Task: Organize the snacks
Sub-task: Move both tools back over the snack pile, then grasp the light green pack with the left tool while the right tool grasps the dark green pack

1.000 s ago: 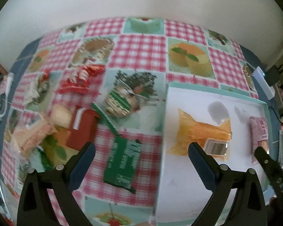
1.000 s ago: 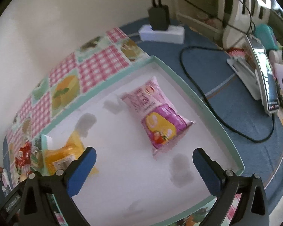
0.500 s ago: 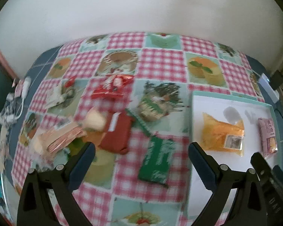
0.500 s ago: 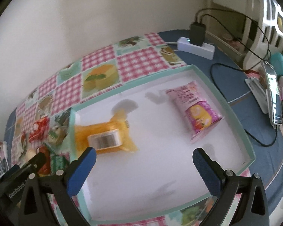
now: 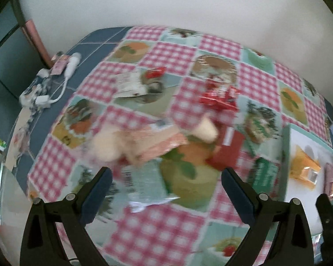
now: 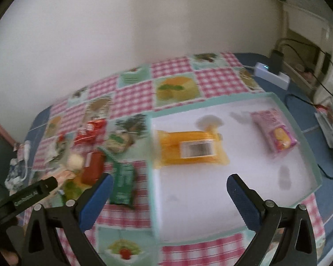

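Both grippers spread wide, holding nothing. Left gripper (image 5: 166,190) hovers over the blurred snack pile (image 5: 148,141) on the checkered cloth (image 5: 166,228); a pale-green packet (image 5: 147,184) lies between its fingers. Red box (image 5: 227,150) and green packet (image 5: 263,175) lie near the tray's left wall. Right gripper (image 6: 167,194) hangs over the tray (image 6: 295,122), where the orange packet (image 6: 191,148) and pink packet (image 6: 274,133) lie well apart.

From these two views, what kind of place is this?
Probably a home: a table with a food-print checked tablecloth, a power strip with a charger by the wall, and snack packets near a white tray.
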`<state>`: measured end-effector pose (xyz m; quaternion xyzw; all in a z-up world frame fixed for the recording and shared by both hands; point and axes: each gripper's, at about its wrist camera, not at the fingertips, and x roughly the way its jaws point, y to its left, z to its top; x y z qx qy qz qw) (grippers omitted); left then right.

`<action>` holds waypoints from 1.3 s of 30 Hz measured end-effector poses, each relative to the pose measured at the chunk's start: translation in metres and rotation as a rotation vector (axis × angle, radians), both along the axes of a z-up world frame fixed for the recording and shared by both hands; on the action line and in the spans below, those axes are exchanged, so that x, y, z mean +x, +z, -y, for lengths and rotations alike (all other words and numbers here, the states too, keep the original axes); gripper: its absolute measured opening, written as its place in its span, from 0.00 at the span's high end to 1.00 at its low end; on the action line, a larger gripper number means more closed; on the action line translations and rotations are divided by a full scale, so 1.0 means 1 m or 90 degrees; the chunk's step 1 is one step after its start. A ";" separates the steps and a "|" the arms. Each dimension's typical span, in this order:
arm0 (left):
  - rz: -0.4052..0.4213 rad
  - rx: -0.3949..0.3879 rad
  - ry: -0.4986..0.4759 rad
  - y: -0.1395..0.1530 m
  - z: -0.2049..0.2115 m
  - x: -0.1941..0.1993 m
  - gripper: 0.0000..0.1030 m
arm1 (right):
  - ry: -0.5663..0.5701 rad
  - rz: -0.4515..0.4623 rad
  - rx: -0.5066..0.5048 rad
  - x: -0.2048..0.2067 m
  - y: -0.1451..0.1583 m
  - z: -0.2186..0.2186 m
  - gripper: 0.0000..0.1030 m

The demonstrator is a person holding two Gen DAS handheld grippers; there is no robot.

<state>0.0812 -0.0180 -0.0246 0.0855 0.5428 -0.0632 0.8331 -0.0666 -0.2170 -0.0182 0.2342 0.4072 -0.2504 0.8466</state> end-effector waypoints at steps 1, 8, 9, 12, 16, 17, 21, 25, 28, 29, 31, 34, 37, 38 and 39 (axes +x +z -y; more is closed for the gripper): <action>-0.001 -0.001 0.007 0.001 -0.007 0.002 0.04 | 0.013 0.004 -0.004 0.004 0.002 -0.008 0.00; -0.014 -0.057 0.070 0.006 -0.055 0.022 0.04 | 0.056 -0.007 0.007 0.029 -0.003 -0.041 0.00; -0.018 -0.062 0.081 0.006 -0.062 0.025 0.04 | 0.058 -0.010 0.011 0.032 -0.005 -0.043 0.00; -0.030 -0.084 0.113 0.006 -0.082 0.031 0.04 | 0.064 -0.020 0.024 0.041 -0.011 -0.049 0.00; -0.048 -0.100 0.145 0.001 -0.097 0.037 0.04 | 0.075 -0.034 0.037 0.054 -0.018 -0.056 0.00; -0.053 -0.101 0.147 -0.001 -0.098 0.037 0.04 | 0.078 -0.038 0.038 0.057 -0.021 -0.058 0.00; -0.096 -0.095 0.142 -0.016 -0.091 0.038 0.04 | 0.083 -0.060 0.040 0.069 -0.032 -0.063 0.11; -0.136 -0.112 0.121 -0.029 -0.077 0.036 0.04 | 0.093 -0.083 0.055 0.077 -0.045 -0.063 0.15; -0.153 -0.092 0.111 -0.040 -0.065 0.035 0.04 | 0.088 -0.101 0.057 0.079 -0.053 -0.061 0.19; -0.159 -0.087 0.110 -0.043 -0.062 0.035 0.04 | 0.086 -0.105 0.062 0.080 -0.056 -0.060 0.19; -0.172 -0.076 0.111 -0.052 -0.057 0.035 0.04 | 0.083 -0.111 0.067 0.080 -0.059 -0.058 0.20; -0.188 -0.057 0.108 -0.062 -0.050 0.035 0.04 | 0.088 -0.123 0.063 0.083 -0.064 -0.059 0.27; -0.189 -0.045 0.105 -0.067 -0.046 0.036 0.04 | 0.095 -0.135 0.056 0.088 -0.067 -0.062 0.29; -0.190 -0.044 0.104 -0.068 -0.044 0.037 0.04 | 0.097 -0.138 0.051 0.089 -0.068 -0.062 0.29; -0.191 -0.042 0.101 -0.069 -0.042 0.037 0.05 | 0.099 -0.142 0.047 0.090 -0.070 -0.063 0.29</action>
